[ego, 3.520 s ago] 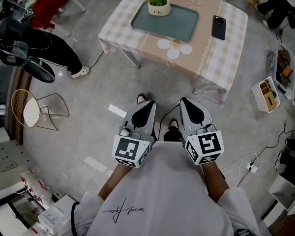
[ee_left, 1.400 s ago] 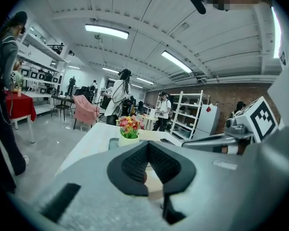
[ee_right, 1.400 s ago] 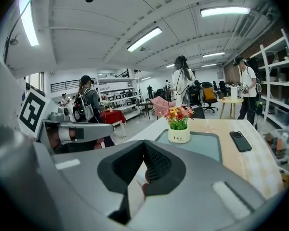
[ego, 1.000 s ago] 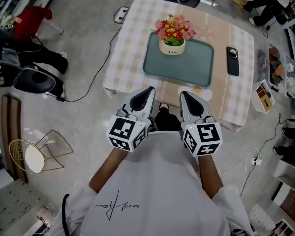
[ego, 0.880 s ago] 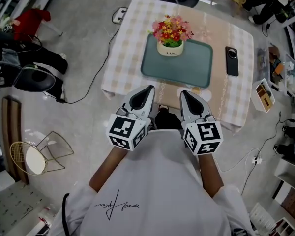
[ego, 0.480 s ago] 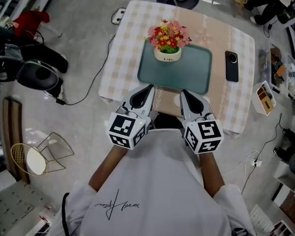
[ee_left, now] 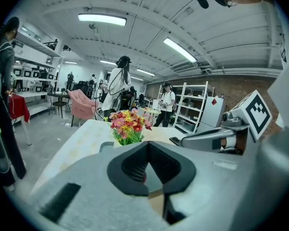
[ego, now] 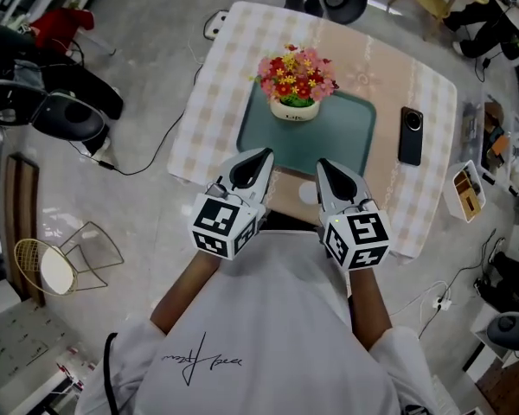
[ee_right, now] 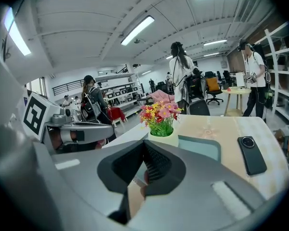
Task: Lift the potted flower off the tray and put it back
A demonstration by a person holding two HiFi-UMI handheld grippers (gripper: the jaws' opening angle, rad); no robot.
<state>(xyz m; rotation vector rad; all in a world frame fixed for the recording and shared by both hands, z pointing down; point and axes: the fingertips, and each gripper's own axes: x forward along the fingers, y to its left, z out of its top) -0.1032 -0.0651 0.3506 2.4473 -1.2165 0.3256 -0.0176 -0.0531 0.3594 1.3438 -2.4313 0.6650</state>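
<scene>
In the head view, the potted flower (ego: 295, 93) stands upright on the green tray (ego: 346, 132), towards the tray's 11 o'clock corner, on the checked bench (ego: 214, 76). A dark phone (ego: 411, 135) lies off the tray at its 3 o'clock. You hold the left gripper (ego: 261, 155) and the right gripper (ego: 325, 165) side by side over the near edge of the bench. The pot sits at about 12 o'clock from the pair, apart from both, with bare tray between. In the left gripper view your jaws are pressed fully together with nothing between them. The blooms show just above their tips at roughly 11 o'clock, beyond reach for now. In the right gripper view those jaws are likewise closed on nothing. The white pot and flowers rise just past the tips at 12 o'clock, the tray spreads out to 2 o'clock, and the phone lies at 3 o'clock. The pot looks small, stiff and smooth-glazed, so it is probably light but apt to slip, and a little top-heavy under that spread of blossoms. The flowers are soft and would crush. Take hold of the pot's wall below the blooms, a jaw on either side, and keep it upright. You will have to part the jaws before you close in.
</scene>
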